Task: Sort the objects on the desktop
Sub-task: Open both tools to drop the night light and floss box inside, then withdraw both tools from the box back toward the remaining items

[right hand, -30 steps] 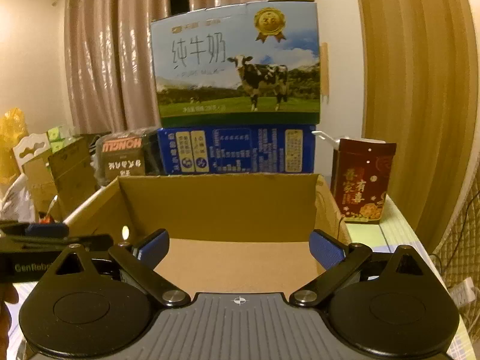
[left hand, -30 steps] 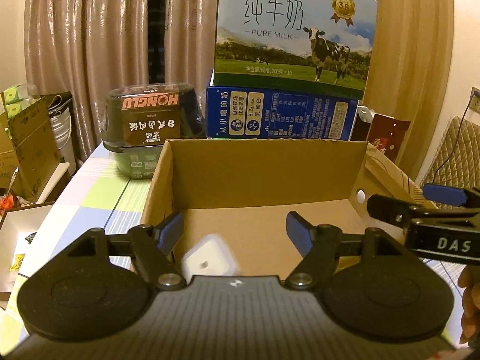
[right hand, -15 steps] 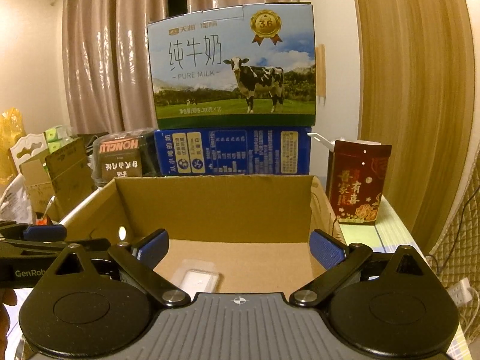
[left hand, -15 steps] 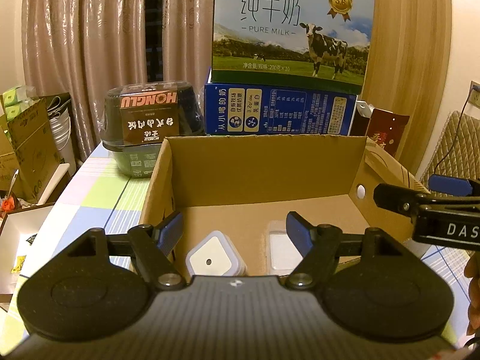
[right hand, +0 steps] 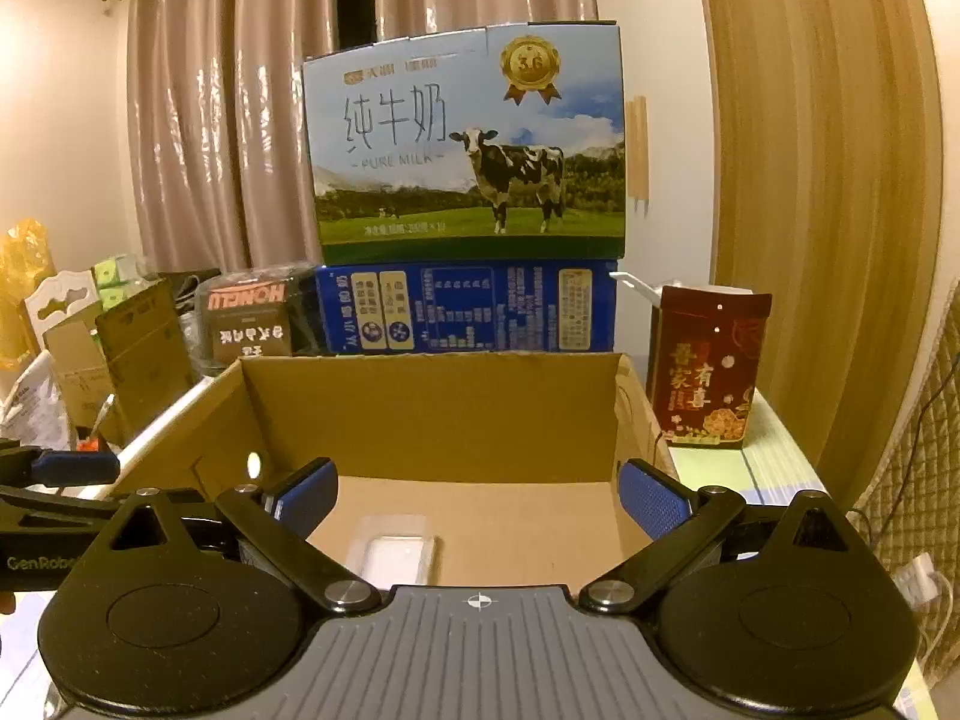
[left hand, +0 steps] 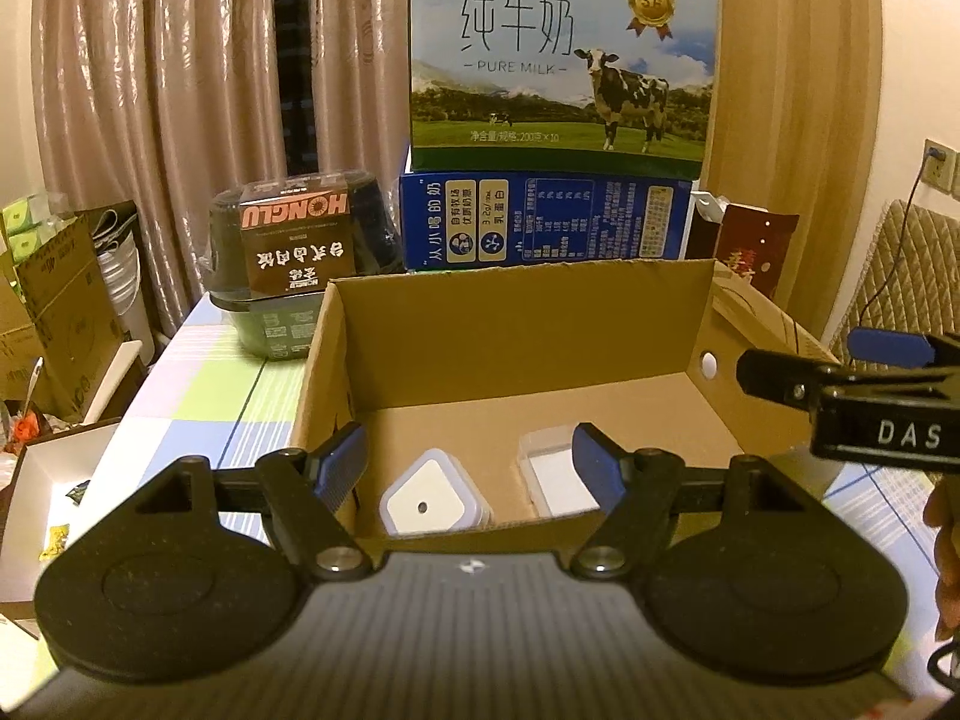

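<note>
**Cardboard box holds two white items, both grippers empty**

Cardboard box (left hand: 516,324) sits on the desk (left hand: 204,384) before you. Your left hand-held gripper (left hand: 468,468) hangs spread wide over its near edge, gripping nothing; below it lie a white square charger (left hand: 427,501) and, just beside it, a clear flat case (left hand: 555,468). Your right hand-held gripper (right hand: 480,495) is equally wide apart and empty above the same box.

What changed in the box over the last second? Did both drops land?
A second ago a white square container was a falling blur under the left tongs; now it rests on the floor of the cardboard box. A flat clear case has also appeared beside it, on its right. Both tongs, left and right, stay open and empty above the near edge. The milk cartons behind did not move.
</note>
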Demonstrator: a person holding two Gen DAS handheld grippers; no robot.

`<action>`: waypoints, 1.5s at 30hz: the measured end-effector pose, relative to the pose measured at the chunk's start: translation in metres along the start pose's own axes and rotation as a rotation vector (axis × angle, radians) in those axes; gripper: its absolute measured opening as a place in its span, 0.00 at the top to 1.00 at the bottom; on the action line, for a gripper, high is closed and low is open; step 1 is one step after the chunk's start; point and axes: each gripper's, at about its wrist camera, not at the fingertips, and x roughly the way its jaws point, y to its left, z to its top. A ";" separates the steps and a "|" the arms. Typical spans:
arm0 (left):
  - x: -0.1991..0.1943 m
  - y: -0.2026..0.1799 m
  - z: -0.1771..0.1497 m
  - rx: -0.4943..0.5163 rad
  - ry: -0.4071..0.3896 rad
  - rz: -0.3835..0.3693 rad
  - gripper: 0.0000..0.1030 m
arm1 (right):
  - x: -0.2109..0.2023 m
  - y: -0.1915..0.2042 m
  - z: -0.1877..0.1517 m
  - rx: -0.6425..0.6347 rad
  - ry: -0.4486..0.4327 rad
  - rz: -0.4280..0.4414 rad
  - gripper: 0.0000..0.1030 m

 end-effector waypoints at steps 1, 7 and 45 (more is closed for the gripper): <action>-0.003 0.000 -0.001 0.002 0.002 0.001 0.31 | -0.003 0.000 -0.001 -0.001 0.000 0.000 0.05; -0.024 0.006 -0.014 -0.005 0.015 0.008 0.31 | -0.030 -0.001 -0.014 0.007 0.018 0.021 0.05; -0.111 0.020 -0.136 -0.028 0.286 0.029 0.31 | -0.142 0.082 -0.144 -0.121 0.218 0.130 0.06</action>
